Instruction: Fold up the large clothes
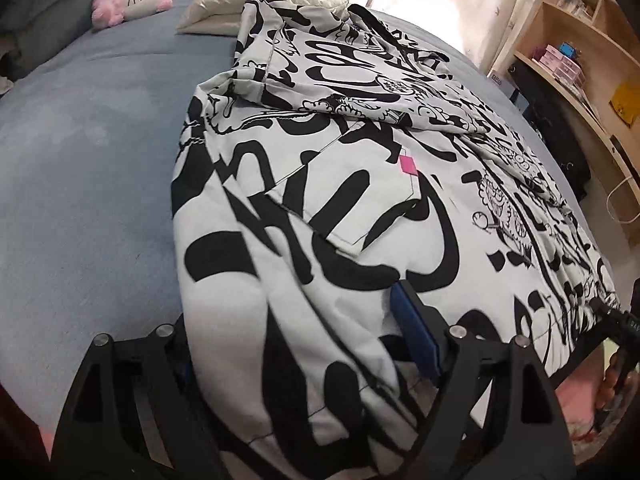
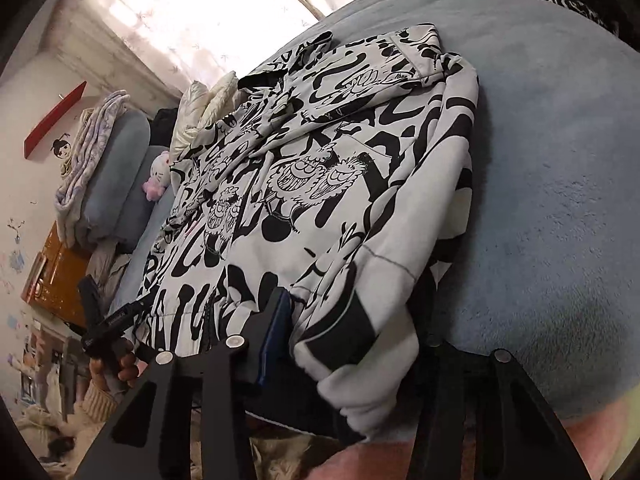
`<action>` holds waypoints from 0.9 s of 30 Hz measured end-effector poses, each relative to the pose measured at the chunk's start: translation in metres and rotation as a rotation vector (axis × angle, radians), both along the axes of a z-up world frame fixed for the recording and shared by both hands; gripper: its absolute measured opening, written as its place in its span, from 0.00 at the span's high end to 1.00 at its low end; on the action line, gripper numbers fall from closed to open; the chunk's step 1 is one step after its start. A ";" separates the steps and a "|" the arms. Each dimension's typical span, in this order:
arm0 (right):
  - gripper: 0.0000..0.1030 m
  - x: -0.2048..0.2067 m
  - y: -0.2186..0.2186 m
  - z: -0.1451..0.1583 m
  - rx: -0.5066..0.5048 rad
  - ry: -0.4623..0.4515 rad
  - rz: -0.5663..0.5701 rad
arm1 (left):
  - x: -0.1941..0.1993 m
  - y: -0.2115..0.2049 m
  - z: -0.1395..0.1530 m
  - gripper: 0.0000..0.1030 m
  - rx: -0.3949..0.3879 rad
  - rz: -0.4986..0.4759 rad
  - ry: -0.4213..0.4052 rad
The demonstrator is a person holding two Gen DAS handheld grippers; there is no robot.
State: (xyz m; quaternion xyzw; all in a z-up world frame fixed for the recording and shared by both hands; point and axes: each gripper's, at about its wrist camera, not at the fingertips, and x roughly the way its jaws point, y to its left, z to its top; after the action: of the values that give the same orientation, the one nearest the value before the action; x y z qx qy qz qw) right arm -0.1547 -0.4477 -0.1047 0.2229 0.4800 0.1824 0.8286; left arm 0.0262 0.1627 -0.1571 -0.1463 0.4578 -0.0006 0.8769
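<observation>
On the blue bed (image 1: 80, 184), black-and-white printed jacket (image 1: 360, 208) (sleeves folded in), hem between both grippers' parted jaws.

The jacket (image 1: 360, 208) is white with a dense black print of thick looping letters and small cartoon figures, two of them round grinning creatures with striped bodies. It lies spread across the blue-grey bed (image 1: 80, 184), partly folded: one sleeve is laid back across the chest at the far end, and the side panels are turned in so that soft rolled edges run down both long sides. A patch pocket sits near the middle, its lower corner lifted a little, with a small pink tag (image 1: 407, 163) at its upper corner. The near hem bunches in loose folds at the bed's edge.
</observation>
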 end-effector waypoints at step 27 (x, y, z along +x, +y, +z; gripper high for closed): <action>0.87 -0.011 -0.005 0.074 -0.061 -0.068 -0.031 | -0.049 -0.003 0.084 0.94 -0.109 0.074 -0.029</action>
State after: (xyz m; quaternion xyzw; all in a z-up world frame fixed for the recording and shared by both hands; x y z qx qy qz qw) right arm -0.1660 -0.4532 -0.0310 0.1985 0.4534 0.1624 0.8536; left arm -0.0229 0.1593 -0.0736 -0.2108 0.4385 0.0048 0.8737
